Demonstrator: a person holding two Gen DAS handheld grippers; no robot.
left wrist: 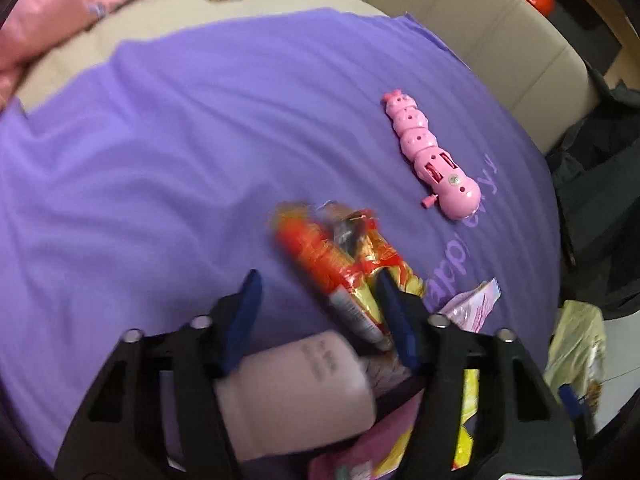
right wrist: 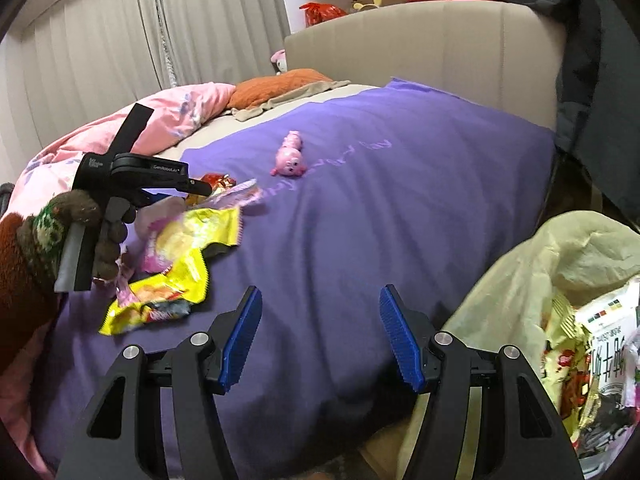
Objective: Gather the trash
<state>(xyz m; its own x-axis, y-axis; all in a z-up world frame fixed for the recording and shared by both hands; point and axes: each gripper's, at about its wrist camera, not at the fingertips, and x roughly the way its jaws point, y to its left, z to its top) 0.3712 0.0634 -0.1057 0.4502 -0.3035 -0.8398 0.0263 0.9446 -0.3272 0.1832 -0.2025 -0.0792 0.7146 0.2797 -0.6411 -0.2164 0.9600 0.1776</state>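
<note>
Purple soft bedspread (right wrist: pixel 360 208) carries a segmented pink plastic caterpillar toy (left wrist: pixel 432 152). We see our left gripper (left wrist: pixel 320 288) spread over a crinkled red-gold foil wrapper (left wrist: pixel 344 264); our right gripper (right wrist: pixel 320 312) gapes empty near a thin plastic trash bag (right wrist: pixel 520 280), far right.

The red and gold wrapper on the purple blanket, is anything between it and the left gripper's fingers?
Nothing visible blocks it: the red and gold wrapper already lies between the open left gripper fingers, with a pale bottle closer to the camera.
</note>
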